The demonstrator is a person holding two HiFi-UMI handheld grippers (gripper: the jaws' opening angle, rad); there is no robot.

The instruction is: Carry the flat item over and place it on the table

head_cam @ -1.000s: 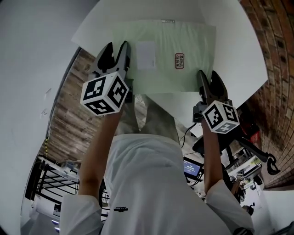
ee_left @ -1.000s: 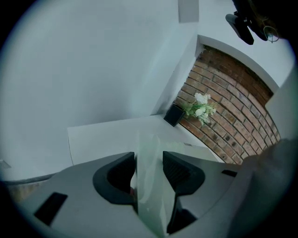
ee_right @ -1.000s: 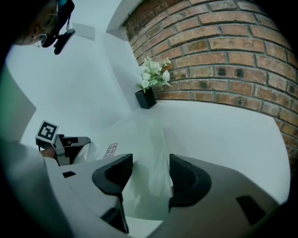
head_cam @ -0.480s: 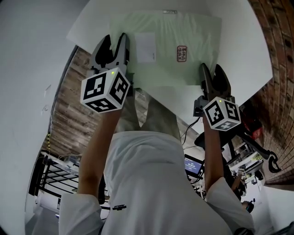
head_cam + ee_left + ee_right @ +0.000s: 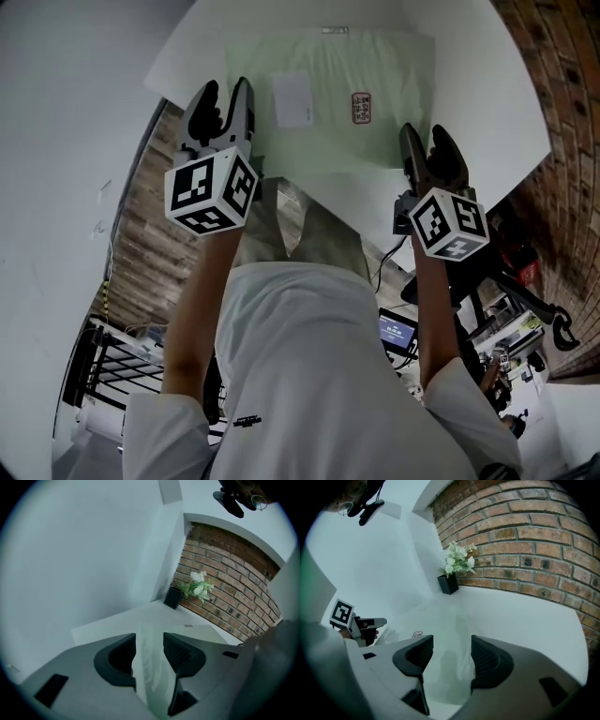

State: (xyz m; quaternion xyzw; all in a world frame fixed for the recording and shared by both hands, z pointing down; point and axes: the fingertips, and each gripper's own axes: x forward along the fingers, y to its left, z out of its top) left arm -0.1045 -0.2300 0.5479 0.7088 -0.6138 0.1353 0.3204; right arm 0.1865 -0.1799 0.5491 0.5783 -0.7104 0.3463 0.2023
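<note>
The flat sheet (image 5: 370, 70), a pale green film with a white label (image 5: 292, 100) and a small red-printed label (image 5: 361, 108), lay spread on the white table (image 5: 487, 112). Its long axis ran left to right across the person's front, and its near long edge sat close to the table's near edge.

Both claws met that near edge from the person's side and pointed forward and down. The left claw (image 5: 225, 91) stood at the sheet's near left corner, where the table's left edge cuts in. The right claw (image 5: 425, 139) stood at the near right corner. The sheet therefore lay straight ahead of each claw, and neither hand was nearer to it than the other.

In the left gripper view the film ran up through the gap of the left claw. Its jaws had just been closing a little but stood apart, with no pad pressing the film. In the right gripper view the right claw was released as well, its jaws wide over the film's edge.

The sheet looked already set down. Any withdrawal would probably have to go straight back along each claw's own line, away from the potted plant (image 5: 451, 581) at the far corner. Otherwise the loose film in the left gap could be dragged off the near edge.
</note>
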